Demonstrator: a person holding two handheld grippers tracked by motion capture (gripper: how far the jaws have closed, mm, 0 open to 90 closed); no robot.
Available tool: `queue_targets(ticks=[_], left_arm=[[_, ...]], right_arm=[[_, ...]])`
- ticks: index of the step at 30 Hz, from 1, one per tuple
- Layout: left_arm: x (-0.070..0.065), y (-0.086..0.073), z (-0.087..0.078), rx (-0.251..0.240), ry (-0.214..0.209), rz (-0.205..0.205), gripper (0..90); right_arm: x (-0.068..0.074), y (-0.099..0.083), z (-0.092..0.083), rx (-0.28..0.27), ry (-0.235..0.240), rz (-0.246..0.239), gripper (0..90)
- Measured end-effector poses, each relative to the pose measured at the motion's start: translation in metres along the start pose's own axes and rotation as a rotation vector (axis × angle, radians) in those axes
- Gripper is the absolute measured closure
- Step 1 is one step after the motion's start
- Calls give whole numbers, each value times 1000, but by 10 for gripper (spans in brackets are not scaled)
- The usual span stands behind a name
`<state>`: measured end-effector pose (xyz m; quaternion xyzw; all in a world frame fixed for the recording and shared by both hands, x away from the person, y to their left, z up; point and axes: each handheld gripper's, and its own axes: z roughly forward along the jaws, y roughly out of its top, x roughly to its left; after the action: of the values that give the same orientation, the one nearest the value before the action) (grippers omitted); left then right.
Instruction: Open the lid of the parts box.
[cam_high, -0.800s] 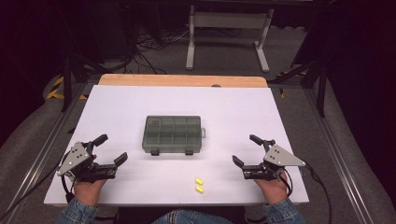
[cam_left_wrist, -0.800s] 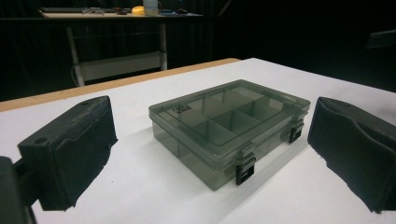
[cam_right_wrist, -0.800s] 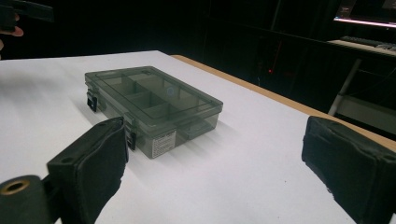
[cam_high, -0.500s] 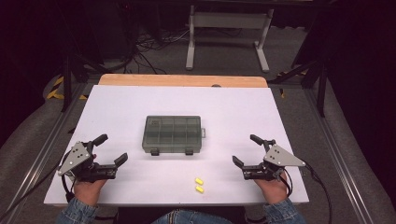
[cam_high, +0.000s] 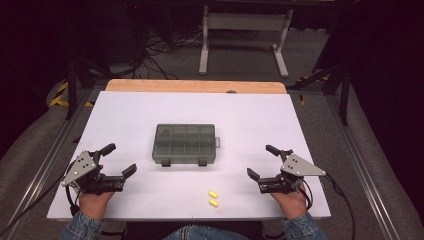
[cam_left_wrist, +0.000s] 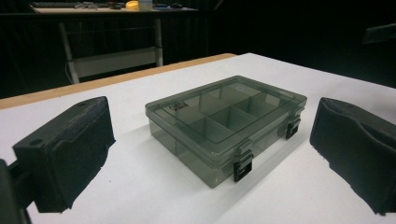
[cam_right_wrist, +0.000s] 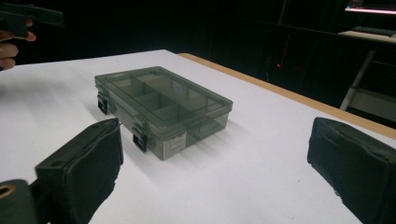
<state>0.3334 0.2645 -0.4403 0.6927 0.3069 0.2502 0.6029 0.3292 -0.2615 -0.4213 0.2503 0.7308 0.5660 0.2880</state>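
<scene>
A smoky grey compartment box (cam_high: 185, 144) with its clear lid closed and two black latches lies mid-table. Two small yellow pieces (cam_high: 213, 198) sit on the white table near the front edge. My left gripper (cam_high: 118, 160) rests at the front left, open and empty, well left of the box. At the front right my right gripper (cam_high: 262, 161) is open with nothing between its jaws. In the left gripper view the box (cam_left_wrist: 226, 123) lies ahead between the wide black jaws. The right gripper view has the box (cam_right_wrist: 161, 107) ahead and to the left.
The white table top (cam_high: 260, 120) ends in a wooden strip (cam_high: 195, 86) at the far side. Beyond it stands a white metal frame (cam_high: 242, 30) on a dark floor with cables. A hand with the other gripper (cam_right_wrist: 25, 21) appears far left in the right gripper view.
</scene>
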Motion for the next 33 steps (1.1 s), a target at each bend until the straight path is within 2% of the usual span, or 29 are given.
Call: queue_targets(ticks=[4,10,13,15,17,19,24,27,33], left_arm=[[0,4,4,31,-2,19,3],[-1,11,19,64,-10,40,5],[3,14,23,70,-26,25,5],[6,16,25,74,-37,9,7],[8,17,27,77,-43,1,8],[9,19,28,83,-54,1,12],[14,26,34,117,-90,2,17],[17,29,37,126,-106,12,17],[23,36,50,186,-128,36,20]], right_arm=[[1,3,2,-23,27,-11,31],[0,10,17,23,55,0,38],[-1,15,26,20,71,7,43],[-2,22,33,18,104,17,47],[-3,27,40,55,131,35,46],[-3,31,47,77,142,30,46],[-1,36,61,91,142,-16,53],[-2,36,66,110,160,-5,53],[-1,35,84,179,171,-15,99]])
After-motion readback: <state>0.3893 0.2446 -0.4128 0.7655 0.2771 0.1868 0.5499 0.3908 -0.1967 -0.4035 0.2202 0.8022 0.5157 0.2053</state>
